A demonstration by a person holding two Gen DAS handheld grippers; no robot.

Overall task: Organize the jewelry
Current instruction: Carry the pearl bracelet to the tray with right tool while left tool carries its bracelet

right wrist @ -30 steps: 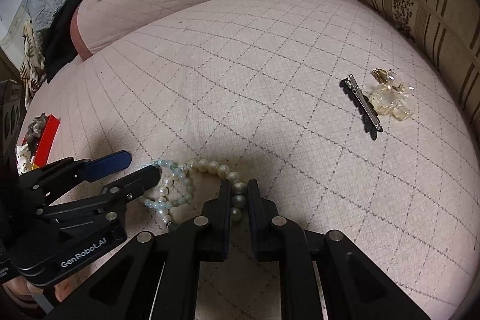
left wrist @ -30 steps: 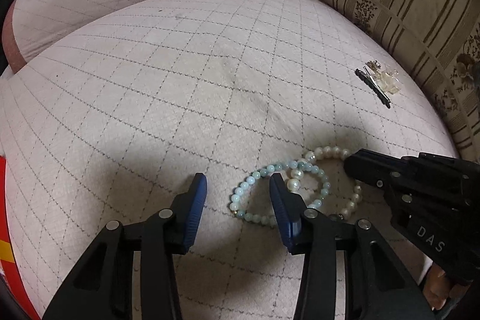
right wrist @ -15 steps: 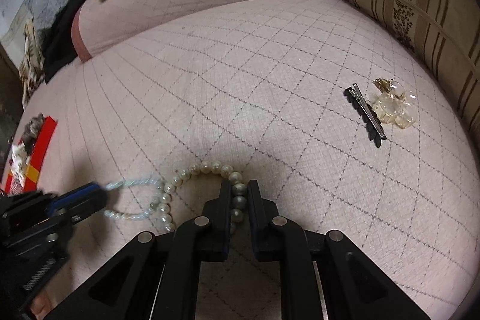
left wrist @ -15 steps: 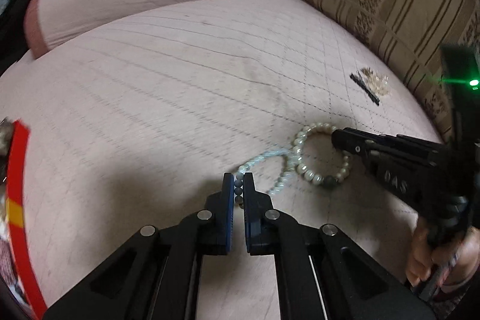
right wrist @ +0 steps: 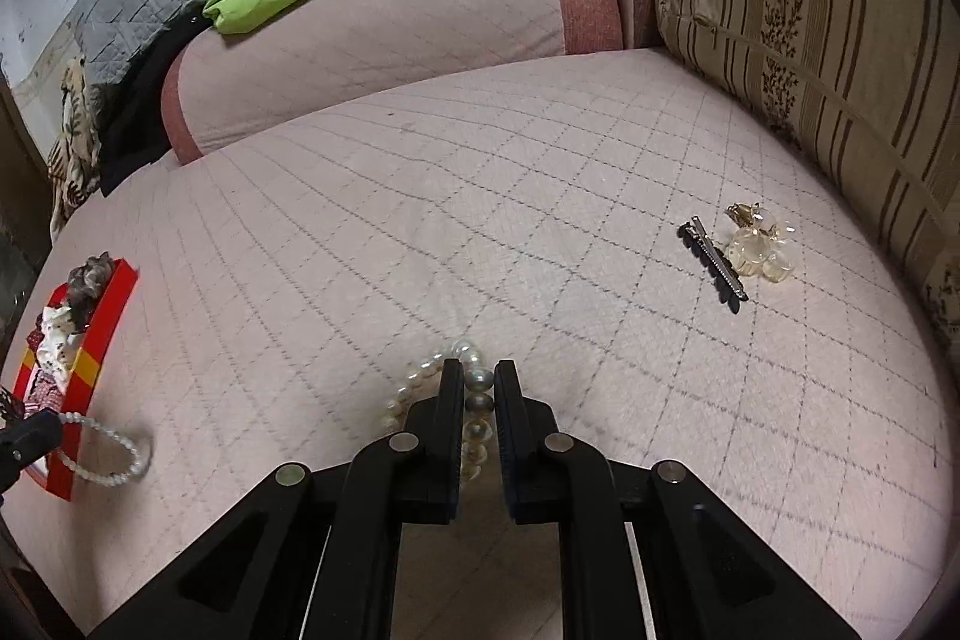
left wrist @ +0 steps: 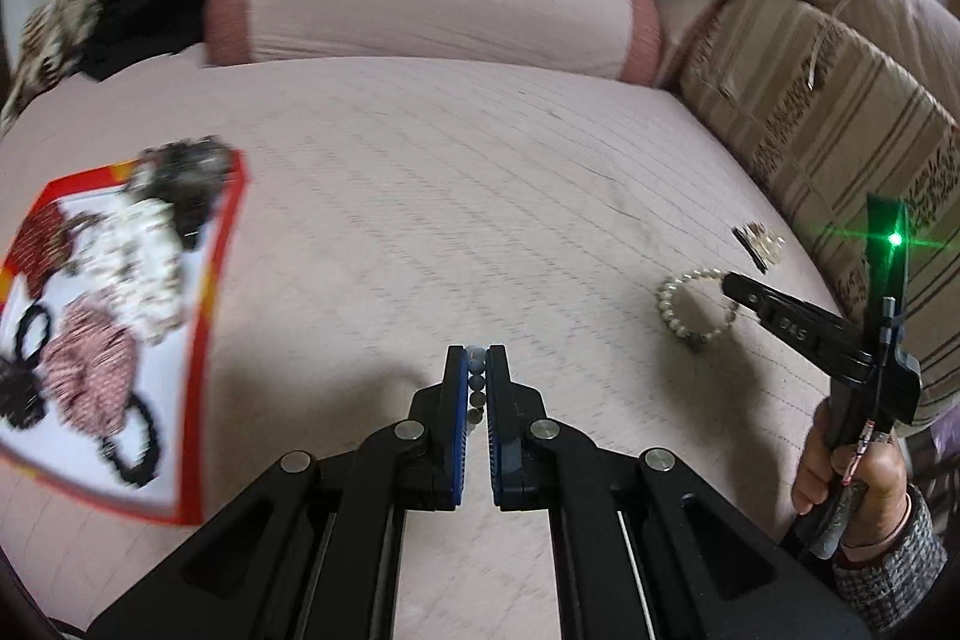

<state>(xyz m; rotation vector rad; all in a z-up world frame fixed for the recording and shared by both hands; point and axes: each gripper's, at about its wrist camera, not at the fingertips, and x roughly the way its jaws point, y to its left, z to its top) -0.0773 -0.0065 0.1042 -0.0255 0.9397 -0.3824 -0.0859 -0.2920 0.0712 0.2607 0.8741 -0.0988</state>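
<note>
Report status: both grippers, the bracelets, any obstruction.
Left gripper shut on blue bracelet, near red box. Right gripper shut on pearl bracelet. Nothing blocking.

The left gripper [left wrist: 477,370] is held clamped, angled downward. The right gripper [right wrist: 478,385] is likewise kept nearly closed, gripped by a hand [left wrist: 852,466] at four o'clock.

A pale blue bead bracelet [right wrist: 105,451] hangs beside the red tray [right wrist: 90,358]; a pearl bracelet [right wrist: 432,388] rests on the quilted bed [right wrist: 480,196].
</note>
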